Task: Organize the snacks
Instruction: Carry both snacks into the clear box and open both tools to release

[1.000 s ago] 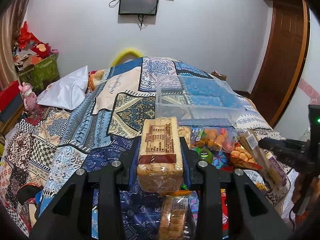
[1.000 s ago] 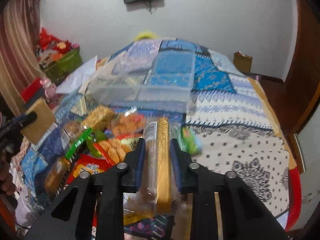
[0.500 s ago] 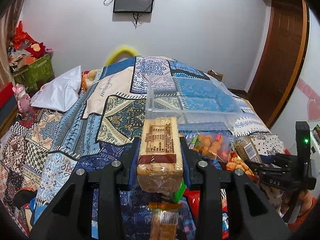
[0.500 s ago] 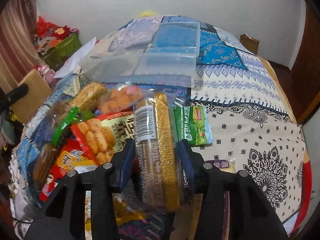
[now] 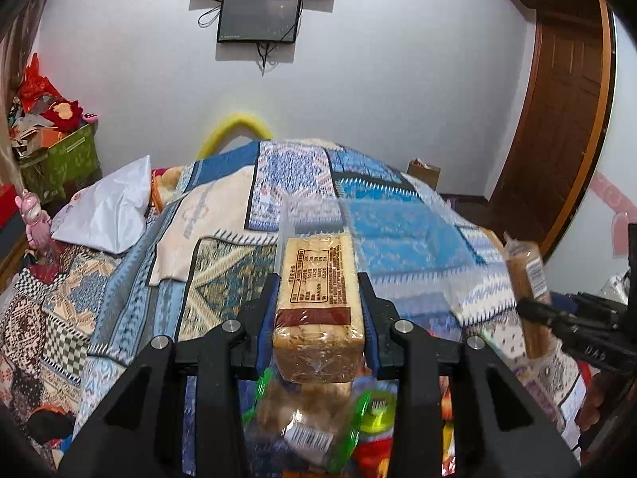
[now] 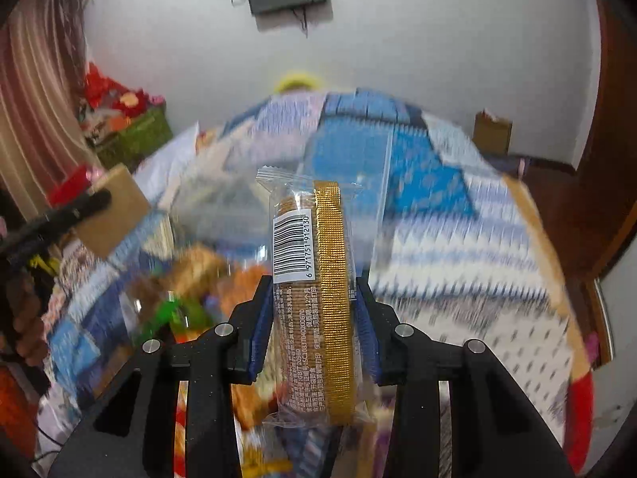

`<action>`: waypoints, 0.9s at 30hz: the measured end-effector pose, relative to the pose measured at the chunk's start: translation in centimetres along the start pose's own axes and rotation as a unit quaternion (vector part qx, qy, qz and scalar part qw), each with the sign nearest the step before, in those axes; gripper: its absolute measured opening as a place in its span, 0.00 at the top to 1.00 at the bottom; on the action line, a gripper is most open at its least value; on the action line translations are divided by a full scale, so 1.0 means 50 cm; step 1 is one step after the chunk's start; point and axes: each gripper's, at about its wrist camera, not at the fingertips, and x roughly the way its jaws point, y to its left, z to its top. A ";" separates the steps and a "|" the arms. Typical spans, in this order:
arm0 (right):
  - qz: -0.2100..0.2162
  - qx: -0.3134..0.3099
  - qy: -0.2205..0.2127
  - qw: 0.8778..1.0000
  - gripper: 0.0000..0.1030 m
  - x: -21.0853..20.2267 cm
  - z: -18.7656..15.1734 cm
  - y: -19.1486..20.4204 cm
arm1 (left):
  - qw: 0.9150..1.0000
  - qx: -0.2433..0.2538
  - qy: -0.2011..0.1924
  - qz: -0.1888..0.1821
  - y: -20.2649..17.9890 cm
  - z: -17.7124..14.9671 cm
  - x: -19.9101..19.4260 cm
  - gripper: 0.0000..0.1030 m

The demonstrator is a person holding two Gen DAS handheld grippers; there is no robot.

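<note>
My left claw (image 5: 318, 310) pinches a clear-wrapped tan sliced cake block (image 5: 318, 306) and my right claw (image 6: 312, 310) a gold-trimmed clear sleeve of round biscuits (image 6: 314, 279), both lifted above the bed's near-edge snack pile (image 5: 318, 434), aimed at the clear plastic bin (image 5: 398, 239) mid-bed.

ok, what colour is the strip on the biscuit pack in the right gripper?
Gold, ribbed, running the length of the clear biscuit pack; clearest in the right wrist view.

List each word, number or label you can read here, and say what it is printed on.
"6 971751 912130": barcode label on the biscuit packet in the right gripper.
Brown table print on the cake packet in the left gripper: too small to read.
Packet's other print: unreadable.
</note>
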 end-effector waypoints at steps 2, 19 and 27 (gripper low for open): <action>-0.001 -0.001 -0.018 1.000 0.66 -0.004 0.035 -0.001 | 1.000 -0.001 -0.004 -0.002 -0.001 0.019 0.013 0.65; 0.002 0.000 -0.022 1.000 0.66 0.118 0.174 -0.004 | 0.999 -0.010 0.040 -0.002 0.005 0.101 0.198 0.65; 0.001 -0.013 0.027 1.000 0.66 0.216 0.178 0.001 | 0.996 0.011 0.083 -0.009 -0.015 0.089 0.302 0.65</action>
